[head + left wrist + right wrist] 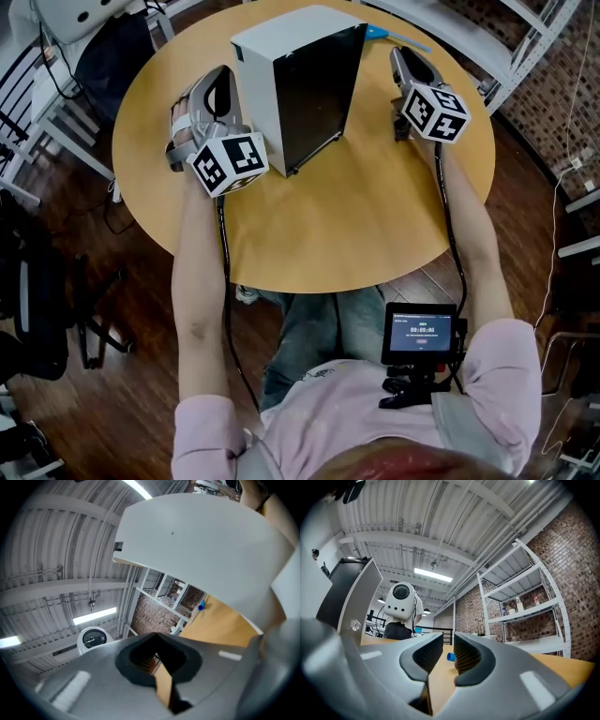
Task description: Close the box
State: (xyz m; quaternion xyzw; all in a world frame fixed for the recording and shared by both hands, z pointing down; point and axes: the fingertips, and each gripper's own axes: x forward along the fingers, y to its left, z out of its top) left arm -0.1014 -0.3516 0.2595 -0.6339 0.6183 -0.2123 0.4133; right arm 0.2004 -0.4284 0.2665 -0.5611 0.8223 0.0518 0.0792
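Nearest, a small screen [422,333] hung at the person's chest, low in the head view. Past it lay a wide bare stretch of the table [356,234], so the near side gave plenty of room.

Mid-frame, the left gripper [221,79] lay just beside the box's left wall; whether it touched I could not tell. In its own view its pads looked pressed together [157,656] with nothing between. The right gripper [401,54] sat apart from the box on the right, close to the table's far right rim. Its jaws were nearly together [447,653], a slim gap left and nothing in it.

The box [281,56] stood upright at the upper middle, white top up and dark face toward lower right. In the right gripper view a knob [355,625] showed on a pale strip by that face. Whether the box was shut or ajar the views did not settle; neither claw gripped it, so the closing looked either finished or not begun.

Farthest, a blue thing [375,33] lay at the far rim, with shelves [525,37] just beyond.
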